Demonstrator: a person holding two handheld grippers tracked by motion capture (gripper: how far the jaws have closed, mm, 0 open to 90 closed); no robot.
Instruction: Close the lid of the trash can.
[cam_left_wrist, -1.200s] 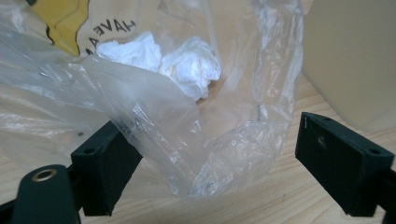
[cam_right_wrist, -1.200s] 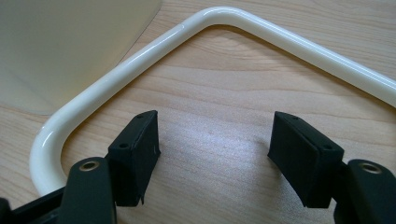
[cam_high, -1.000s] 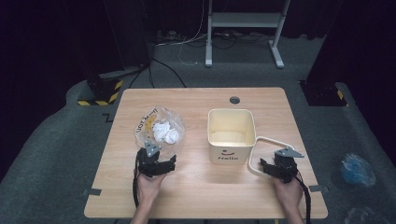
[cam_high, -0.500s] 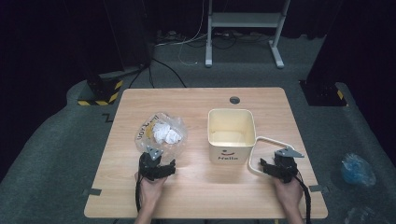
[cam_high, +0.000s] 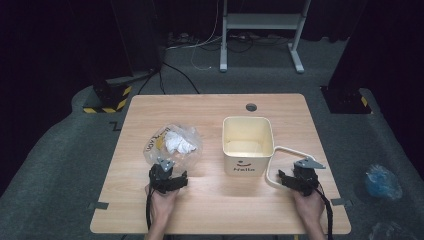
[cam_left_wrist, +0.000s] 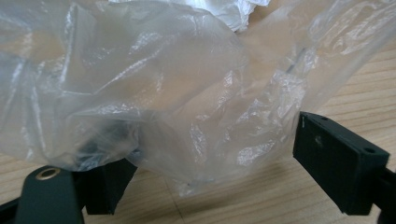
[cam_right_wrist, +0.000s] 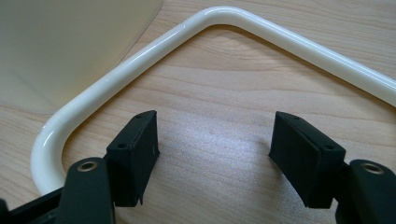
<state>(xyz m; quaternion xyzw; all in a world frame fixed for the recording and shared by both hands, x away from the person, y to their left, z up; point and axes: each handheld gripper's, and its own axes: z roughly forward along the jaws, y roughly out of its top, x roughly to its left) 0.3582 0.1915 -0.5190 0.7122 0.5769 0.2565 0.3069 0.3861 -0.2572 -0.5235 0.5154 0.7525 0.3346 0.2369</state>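
The left claw (cam_high: 167, 172) gapes around the plastic bag's (cam_high: 172, 145) edge to grab it; the right claw (cam_high: 289, 178) waits open inside the bucket handle (cam_high: 280, 150).

Looking down and forward over the whole table (cam_high: 210, 210) from above its near edge. Riding close, low along black jaws: plastic bag (cam_left_wrist: 154, 93) near-left, bucket handle (cam_right_wrist: 140, 56) near-right.
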